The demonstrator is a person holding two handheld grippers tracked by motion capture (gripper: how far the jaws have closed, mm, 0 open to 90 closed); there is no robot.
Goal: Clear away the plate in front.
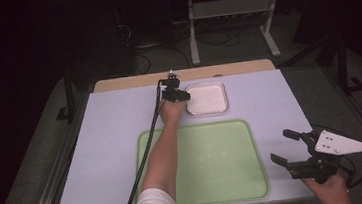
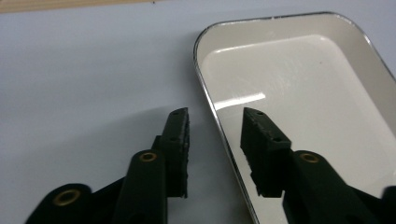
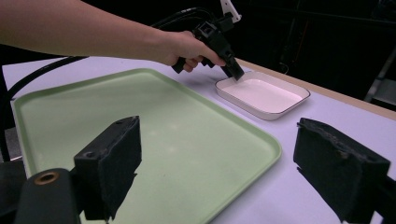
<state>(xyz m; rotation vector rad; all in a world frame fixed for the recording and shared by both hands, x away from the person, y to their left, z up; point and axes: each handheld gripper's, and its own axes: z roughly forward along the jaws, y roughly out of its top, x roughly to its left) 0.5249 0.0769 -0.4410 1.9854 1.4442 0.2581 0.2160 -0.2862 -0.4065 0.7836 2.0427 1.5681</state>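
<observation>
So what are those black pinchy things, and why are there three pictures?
They are grippers, tools with two jaws, and a person holds one in each hand. One camera looks down from above; each gripper carries another. On the table lie a green tray and a white dish. The left gripper has one jaw outside the dish's rim and one inside, not squeezing it yet. The right gripper waits open beside the tray, holding nothing.
</observation>
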